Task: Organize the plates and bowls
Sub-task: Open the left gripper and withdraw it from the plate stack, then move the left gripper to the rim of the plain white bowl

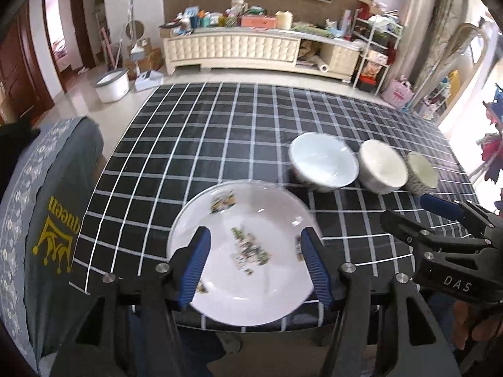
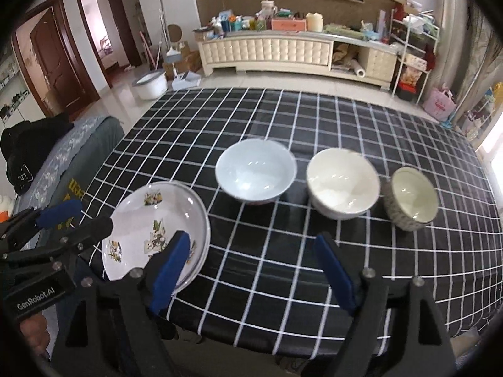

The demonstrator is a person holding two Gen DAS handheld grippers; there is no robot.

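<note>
A white plate [image 1: 245, 251] [image 2: 157, 235] with cartoon decals lies at the near left edge of the checked table [image 2: 283, 119]. My left gripper [image 1: 256, 235] [image 2: 91, 215] hangs open over it, one finger on each side, with nothing gripped. Three bowls stand in a row to the right: a pale blue bowl [image 2: 256, 169] [image 1: 323, 160], a cream bowl [image 2: 342, 182] [image 1: 382, 165] and a small patterned bowl [image 2: 413, 198] [image 1: 421, 171]. My right gripper [image 2: 253, 240] [image 1: 411, 212] is wide open above bare cloth in front of the bowls, holding nothing.
A chair with a grey printed cover [image 1: 56, 204] stands against the table's left side. Beyond the far edge are the tiled floor, a white bucket [image 1: 111, 84] and a long cream cabinet [image 1: 251, 47] piled with clutter. A person's hand [image 2: 31, 330] holds the left gripper.
</note>
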